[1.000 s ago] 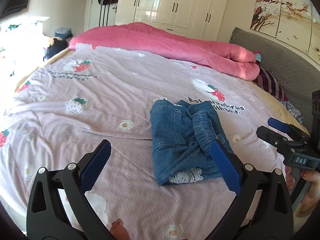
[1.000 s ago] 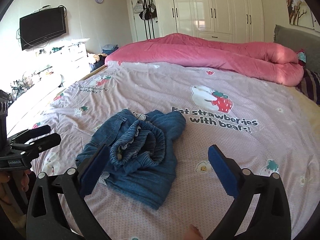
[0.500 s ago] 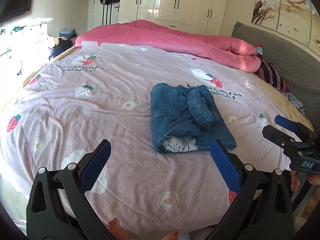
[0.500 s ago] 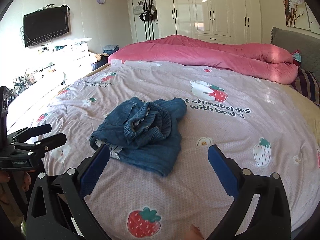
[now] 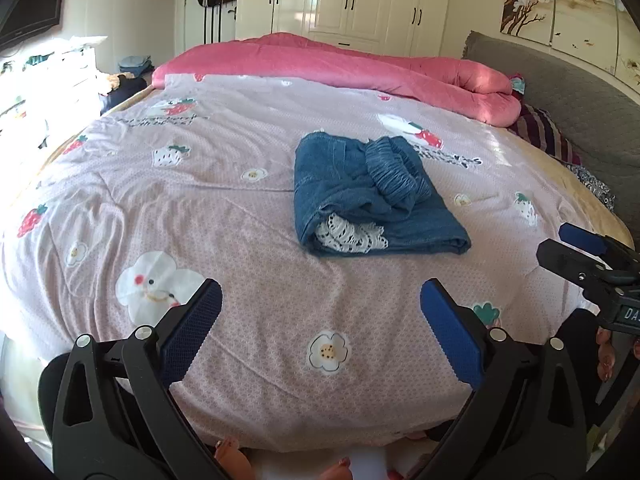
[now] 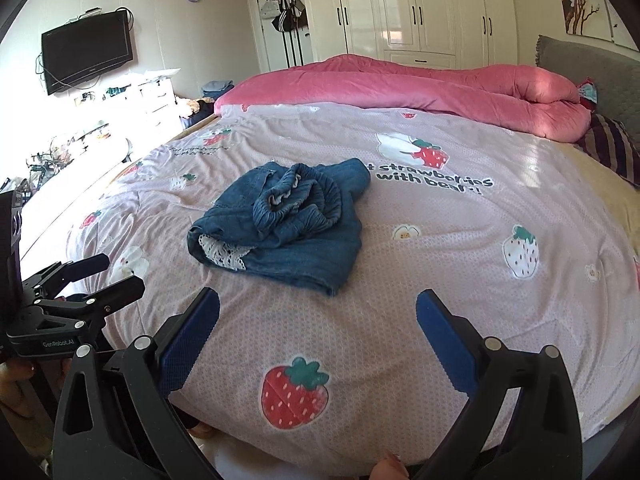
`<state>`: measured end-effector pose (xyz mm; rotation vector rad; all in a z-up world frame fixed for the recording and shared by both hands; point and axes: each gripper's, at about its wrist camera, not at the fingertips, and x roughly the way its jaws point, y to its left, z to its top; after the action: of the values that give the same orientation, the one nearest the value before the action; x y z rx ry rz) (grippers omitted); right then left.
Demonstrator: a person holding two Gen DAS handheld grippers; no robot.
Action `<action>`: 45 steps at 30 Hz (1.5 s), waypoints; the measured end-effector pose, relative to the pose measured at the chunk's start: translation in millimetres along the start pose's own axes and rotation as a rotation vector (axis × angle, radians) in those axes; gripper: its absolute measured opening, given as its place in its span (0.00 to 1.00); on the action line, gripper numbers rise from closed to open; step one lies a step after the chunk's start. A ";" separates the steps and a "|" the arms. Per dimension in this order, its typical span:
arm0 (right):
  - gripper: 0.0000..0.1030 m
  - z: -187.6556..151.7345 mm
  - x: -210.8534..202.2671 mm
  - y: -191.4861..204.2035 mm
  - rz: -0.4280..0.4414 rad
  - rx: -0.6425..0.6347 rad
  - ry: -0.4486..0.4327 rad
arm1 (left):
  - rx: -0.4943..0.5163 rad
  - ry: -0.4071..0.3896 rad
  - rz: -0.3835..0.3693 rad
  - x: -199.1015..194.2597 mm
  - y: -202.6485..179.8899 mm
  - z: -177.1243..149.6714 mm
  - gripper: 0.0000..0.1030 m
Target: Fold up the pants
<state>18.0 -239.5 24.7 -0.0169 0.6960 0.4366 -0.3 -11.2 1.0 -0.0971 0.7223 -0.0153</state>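
Note:
Folded blue denim pants [image 5: 372, 196] [image 6: 288, 220] lie in a compact bundle on the pink strawberry-print bedsheet [image 5: 224, 200] [image 6: 460, 240], white lace trim showing at the near end and the elastic waistband bunched on top. My left gripper [image 5: 320, 320] is open, held back near the bed's front edge, well short of the pants. My right gripper [image 6: 318, 324] is open too, also near the front edge and apart from the pants. Each gripper shows at the side of the other's view, the right gripper [image 5: 588, 256] and the left gripper [image 6: 80, 276].
A rolled pink duvet [image 5: 360, 68] [image 6: 420, 84] lies across the far side of the bed. A grey headboard [image 5: 560, 88] and striped pillow [image 5: 544, 132] are at the right. White wardrobes [image 6: 420, 12] stand behind, with a wall TV [image 6: 86, 50] and cluttered dresser at left.
Both grippers have pulled back from the pants toward the bed's front edge, staying open. The pants lie farther off in both views and keep their folded shape.

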 end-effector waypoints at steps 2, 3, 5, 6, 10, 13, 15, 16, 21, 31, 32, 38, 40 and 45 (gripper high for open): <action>0.95 -3.3 0.8 -2.3 0.003 -0.001 0.006 | -0.001 0.009 0.000 1.6 0.3 -3.1 0.91; 0.96 -5.6 1.2 -2.4 -0.001 -0.001 0.010 | -0.003 0.009 0.002 2.0 0.7 -4.9 0.91; 0.96 -8.3 2.0 -2.1 -0.006 -0.007 0.013 | -0.002 0.018 0.005 4.4 1.5 -8.5 0.91; 0.96 -9.6 2.3 -2.2 -0.008 -0.009 0.015 | 0.000 0.024 0.007 5.7 1.7 -10.5 0.91; 0.96 -14.6 4.4 -2.5 -0.022 -0.020 0.016 | -0.003 0.034 0.006 7.5 1.5 -13.6 0.91; 0.95 -17.0 7.4 -4.4 -0.016 -0.009 0.026 | 0.000 0.034 0.006 7.8 0.2 -15.0 0.91; 0.96 -18.0 8.2 -5.5 -0.018 -0.007 0.028 | 0.003 0.038 0.004 8.6 -0.8 -15.9 0.91; 0.96 -18.7 8.8 -5.9 -0.017 -0.006 0.029 | 0.004 0.038 0.004 8.8 -1.6 -15.7 0.91; 0.96 -20.4 11.2 -6.6 -0.014 0.002 0.035 | 0.002 0.044 0.000 9.5 -2.7 -17.3 0.91; 0.96 -23.4 12.7 -5.1 -0.011 0.005 0.046 | -0.003 0.049 0.010 11.0 -2.7 -18.1 0.91; 0.96 -23.6 12.7 -5.1 -0.012 0.004 0.048 | -0.004 0.050 0.011 11.3 -2.7 -17.9 0.91; 0.96 -23.9 14.0 -5.6 -0.014 0.007 0.049 | -0.006 0.053 0.021 12.2 -1.8 -18.4 0.91; 0.96 -24.2 14.7 -5.7 -0.012 0.010 0.050 | -0.006 0.054 0.023 12.4 -0.8 -18.5 0.91; 0.96 -24.9 15.0 -5.6 -0.012 0.009 0.054 | -0.004 0.056 0.026 13.2 -1.4 -19.4 0.91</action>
<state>15.1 -242.8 -4.6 -0.0245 0.7505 0.4233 -3.3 -14.8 -22.1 -0.0910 0.7792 0.0087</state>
